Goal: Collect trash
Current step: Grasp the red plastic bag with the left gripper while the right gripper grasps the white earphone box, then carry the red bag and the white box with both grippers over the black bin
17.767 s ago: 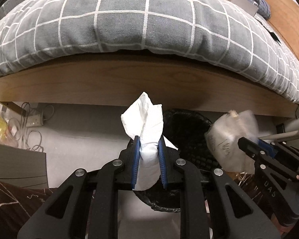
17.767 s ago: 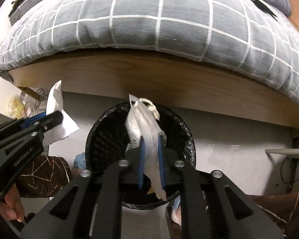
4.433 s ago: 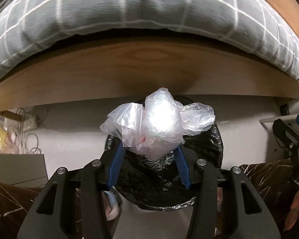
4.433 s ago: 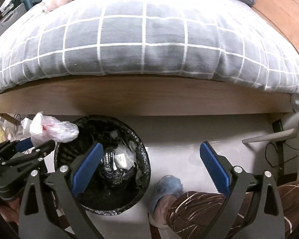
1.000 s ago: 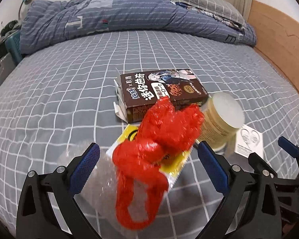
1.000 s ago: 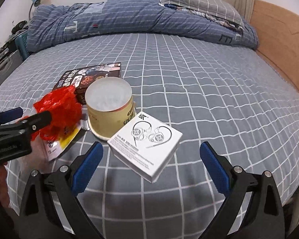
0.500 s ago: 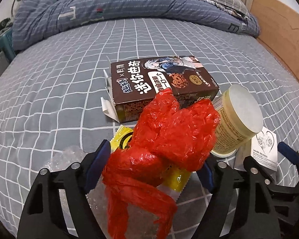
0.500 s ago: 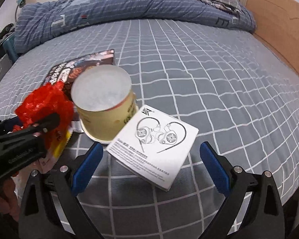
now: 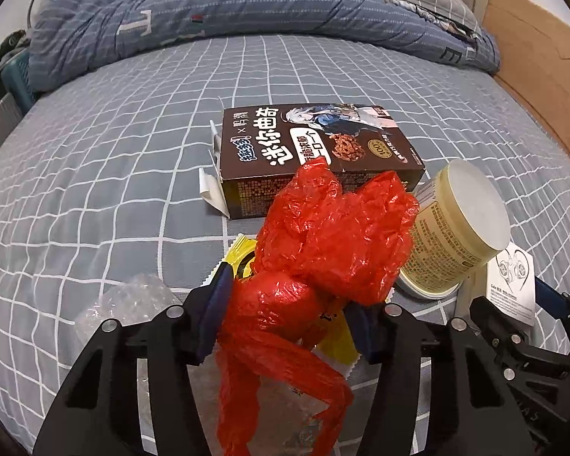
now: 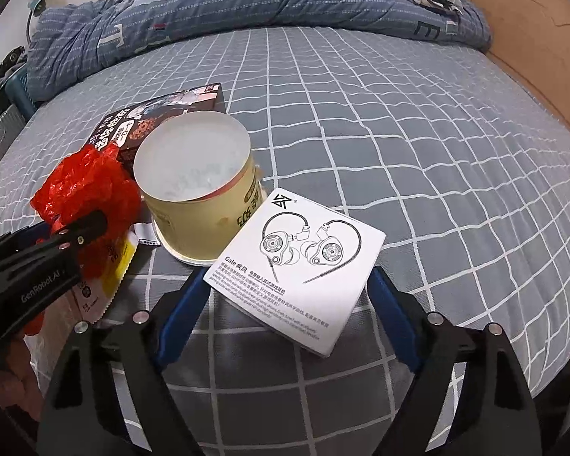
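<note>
A crumpled red plastic bag (image 9: 330,239) lies on the bed over a yellow wrapper (image 9: 241,252). My left gripper (image 9: 288,296) is closing on it, and both blue pads touch its lower lobe. In the right wrist view a white earphone box (image 10: 300,262) lies flat beside a cream tub (image 10: 205,205). My right gripper (image 10: 290,277) straddles the box. Its jaws are closing, with the pads at the box's corners but not pressing. The left gripper (image 10: 57,243) shows at that view's left edge with the red bag (image 10: 87,186).
A brown cookie box (image 9: 315,144) lies behind the bag, and clear bubble wrap (image 9: 133,296) at front left. The grey checked sheet (image 10: 418,133) stretches to a rumpled blue duvet (image 9: 209,11) at the back. A wooden bed frame (image 10: 532,30) runs along the right.
The left jaws have come in from wide open onto the red bag. The right jaws have narrowed around the white box. Both grippers sank a little toward the bed.
</note>
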The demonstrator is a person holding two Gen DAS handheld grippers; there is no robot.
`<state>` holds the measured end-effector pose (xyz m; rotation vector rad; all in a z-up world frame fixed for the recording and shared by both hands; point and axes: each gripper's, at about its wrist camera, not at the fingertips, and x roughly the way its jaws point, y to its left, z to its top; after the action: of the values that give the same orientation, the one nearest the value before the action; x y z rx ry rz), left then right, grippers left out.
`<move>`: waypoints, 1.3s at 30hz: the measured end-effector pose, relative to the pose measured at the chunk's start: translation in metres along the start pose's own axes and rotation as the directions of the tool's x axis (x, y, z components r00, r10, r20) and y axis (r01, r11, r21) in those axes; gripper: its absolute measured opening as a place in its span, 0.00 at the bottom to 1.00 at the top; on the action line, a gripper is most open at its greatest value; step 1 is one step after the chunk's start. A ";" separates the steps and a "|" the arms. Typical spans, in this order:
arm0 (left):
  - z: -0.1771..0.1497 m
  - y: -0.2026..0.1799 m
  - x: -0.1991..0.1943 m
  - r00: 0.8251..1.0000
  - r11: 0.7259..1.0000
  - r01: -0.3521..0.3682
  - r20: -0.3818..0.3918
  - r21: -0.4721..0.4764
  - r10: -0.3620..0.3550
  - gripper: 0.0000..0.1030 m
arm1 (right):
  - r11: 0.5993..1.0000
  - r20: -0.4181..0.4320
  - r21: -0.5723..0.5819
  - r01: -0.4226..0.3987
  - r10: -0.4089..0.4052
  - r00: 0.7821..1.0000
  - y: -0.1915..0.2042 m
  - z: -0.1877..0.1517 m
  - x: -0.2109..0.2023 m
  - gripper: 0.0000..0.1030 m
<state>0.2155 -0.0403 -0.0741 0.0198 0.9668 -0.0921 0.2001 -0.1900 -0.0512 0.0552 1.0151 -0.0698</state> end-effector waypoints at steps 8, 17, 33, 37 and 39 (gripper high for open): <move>-0.003 -0.001 -0.013 1.000 1.000 0.023 0.016 -0.006 -0.023 0.51 | 1.000 0.022 0.006 0.016 -0.016 1.000 -0.007 0.001 -0.009 0.78; -0.010 0.005 -0.040 0.999 0.999 0.025 0.048 -0.032 -0.024 0.51 | 0.999 0.081 -0.009 0.032 -0.031 0.996 -0.013 0.003 -0.026 0.78; -0.041 -0.003 -0.079 0.995 0.998 0.052 0.085 -0.042 -0.048 0.51 | 0.999 0.167 -0.026 0.038 -0.033 0.985 -0.020 -0.004 -0.060 0.78; -0.047 -0.005 -0.088 0.994 0.998 0.054 0.093 -0.045 -0.049 0.51 | 0.999 0.188 -0.034 0.036 -0.029 0.982 -0.020 -0.009 -0.069 0.78; -0.050 -0.007 -0.090 0.994 0.998 0.052 0.095 -0.043 -0.047 0.51 | 0.999 0.195 -0.038 0.032 -0.024 0.981 -0.020 -0.012 -0.073 0.78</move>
<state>0.1230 -0.0382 -0.0281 -0.0505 0.8748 -0.1157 0.1497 -0.2063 0.0044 -0.0036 0.8215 -0.0787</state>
